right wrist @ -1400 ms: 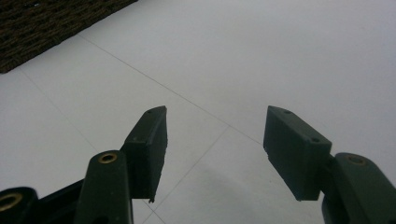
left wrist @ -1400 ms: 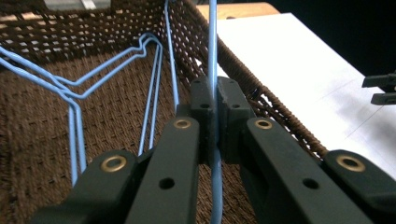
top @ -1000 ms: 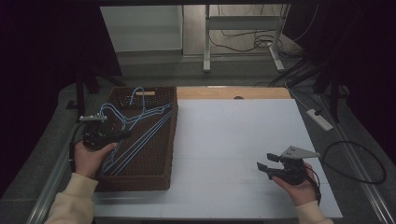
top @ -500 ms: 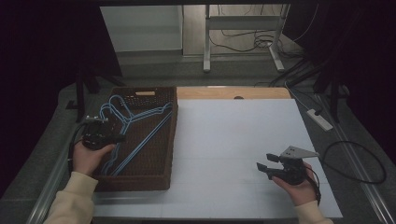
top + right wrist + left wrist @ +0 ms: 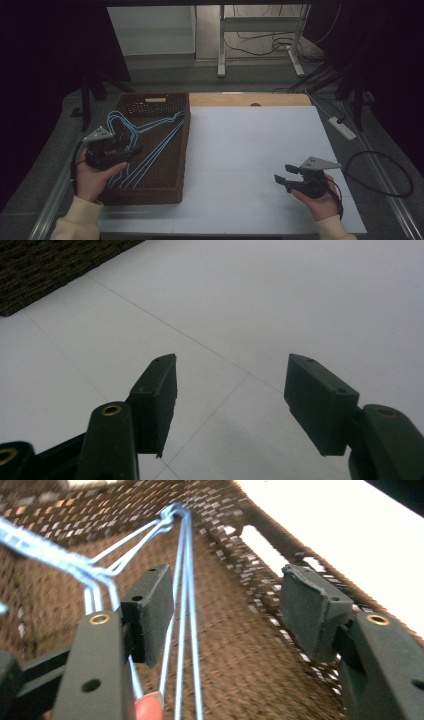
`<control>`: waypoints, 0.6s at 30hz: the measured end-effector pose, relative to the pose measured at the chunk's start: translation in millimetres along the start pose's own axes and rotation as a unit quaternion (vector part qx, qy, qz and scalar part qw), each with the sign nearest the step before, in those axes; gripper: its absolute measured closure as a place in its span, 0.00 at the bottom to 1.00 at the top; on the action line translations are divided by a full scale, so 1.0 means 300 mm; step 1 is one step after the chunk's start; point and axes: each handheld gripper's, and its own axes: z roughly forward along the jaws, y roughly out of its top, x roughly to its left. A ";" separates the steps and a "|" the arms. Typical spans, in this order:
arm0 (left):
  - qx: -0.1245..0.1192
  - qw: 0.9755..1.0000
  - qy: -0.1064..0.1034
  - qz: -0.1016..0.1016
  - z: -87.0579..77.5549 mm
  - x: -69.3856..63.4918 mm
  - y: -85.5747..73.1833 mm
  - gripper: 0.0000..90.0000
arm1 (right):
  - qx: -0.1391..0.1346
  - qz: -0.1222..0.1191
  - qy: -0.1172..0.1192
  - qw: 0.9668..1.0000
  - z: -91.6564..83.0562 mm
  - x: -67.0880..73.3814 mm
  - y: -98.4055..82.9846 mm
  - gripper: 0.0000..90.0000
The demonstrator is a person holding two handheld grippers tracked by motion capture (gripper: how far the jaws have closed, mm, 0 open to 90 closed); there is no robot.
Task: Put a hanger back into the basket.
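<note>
A dark brown woven basket stands at the table's left and holds several light blue wire hangers. My left gripper hovers over the basket's left half. Its jaws have just been opening and now stand wide apart. In the left gripper view the hangers' wires run beneath the gap of the left gripper, close to the left pad, and no pad presses on them. My right gripper rests low over the white tabletop at the front right. The right gripper is open with nothing between its jaws.
The white table surface stretches right of the basket. A wooden strip lines its far edge. A power strip and a looping black cable lie off the right side. Metal frame legs stand on the floor behind.
The left gripper's jaws have opened from shut, releasing the hangers, which have settled lower and leftward in the basket. The left hand shifted slightly toward the near side. The right gripper stayed still.
</note>
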 end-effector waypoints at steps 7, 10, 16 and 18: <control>-0.023 0.999 -0.032 0.015 -0.020 -0.092 -0.022 0.41 | -0.003 -0.002 -0.001 1.000 -0.002 -0.005 -0.002 0.38; -0.028 0.998 -0.046 0.017 -0.023 -0.123 -0.035 0.41 | -0.004 -0.005 -0.002 1.000 -0.002 -0.005 -0.002 0.35; -0.026 0.997 -0.068 0.029 -0.009 -0.180 -0.072 0.40 | -0.004 -0.011 -0.001 1.000 -0.003 -0.010 -0.005 0.34; -0.024 0.997 -0.071 0.033 0.000 -0.194 -0.086 0.40 | -0.005 -0.012 -0.001 1.000 -0.008 -0.011 -0.005 0.34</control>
